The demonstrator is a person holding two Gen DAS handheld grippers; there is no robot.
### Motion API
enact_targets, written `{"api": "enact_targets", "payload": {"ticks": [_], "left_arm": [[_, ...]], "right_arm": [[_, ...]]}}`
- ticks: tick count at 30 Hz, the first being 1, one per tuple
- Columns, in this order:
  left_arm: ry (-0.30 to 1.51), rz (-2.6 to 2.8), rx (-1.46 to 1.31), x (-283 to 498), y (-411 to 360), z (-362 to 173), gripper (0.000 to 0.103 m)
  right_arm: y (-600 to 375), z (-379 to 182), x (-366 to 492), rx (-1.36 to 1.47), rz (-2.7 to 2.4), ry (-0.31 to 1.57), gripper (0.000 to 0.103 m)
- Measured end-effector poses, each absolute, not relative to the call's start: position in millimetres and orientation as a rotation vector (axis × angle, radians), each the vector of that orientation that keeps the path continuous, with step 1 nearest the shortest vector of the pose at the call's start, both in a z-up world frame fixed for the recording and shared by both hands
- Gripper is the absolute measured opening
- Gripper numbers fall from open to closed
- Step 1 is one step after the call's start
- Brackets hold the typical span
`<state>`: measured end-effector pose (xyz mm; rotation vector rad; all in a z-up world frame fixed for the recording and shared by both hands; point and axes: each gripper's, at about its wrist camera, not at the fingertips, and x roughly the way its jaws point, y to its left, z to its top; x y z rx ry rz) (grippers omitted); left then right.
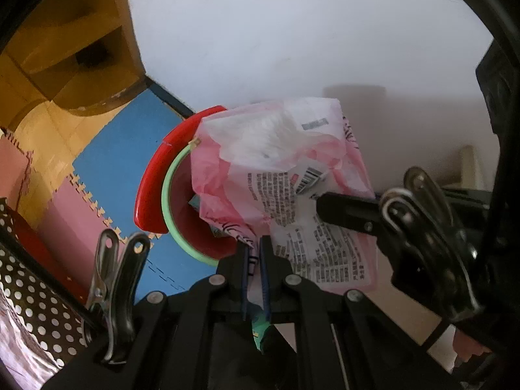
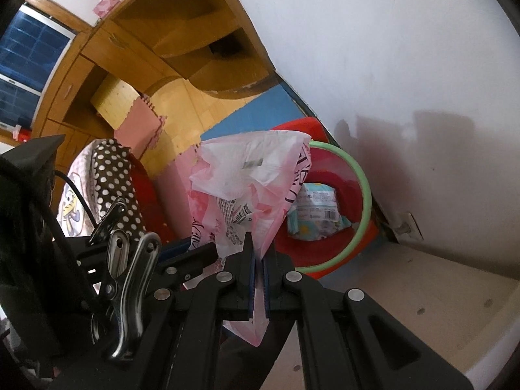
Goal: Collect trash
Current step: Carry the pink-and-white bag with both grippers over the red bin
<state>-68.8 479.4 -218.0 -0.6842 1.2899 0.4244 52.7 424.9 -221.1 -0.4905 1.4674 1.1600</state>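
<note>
Pinching the pink-and-white plastic wrapper (image 1: pixel 282 175) between clenched pads, the left gripper (image 1: pixel 255 250) and right gripper (image 2: pixel 258 253) both point steeply down, holding it over the red bin (image 2: pixel 341 221) with its green rim.

We note black plastic linkage grippers (image 1: pixel 255 253) (image 2: pixel 258 253), blue-padded fingers (image 2: pixel 251 269), silver rivets (image 2: pixel 355 294), steel spring clamps (image 1: pixel 113 279).

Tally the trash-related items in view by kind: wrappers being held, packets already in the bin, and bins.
Pink plastic wrapper, gripped by both the left gripper and the right gripper: 1
Light blue packet lying inside the bin: 1
Red bin with green rim: 1
Total: 3
</note>
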Motion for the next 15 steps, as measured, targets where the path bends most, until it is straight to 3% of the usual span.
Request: {"api": "enact_targets", "payload": {"ticks": [15], "left_arm": [[1.261, 0.491, -0.807, -66, 511, -292, 0.006]], "right_arm": [[492, -309, 62, -0.663, 1.181, 1.553, 0.005]]}}
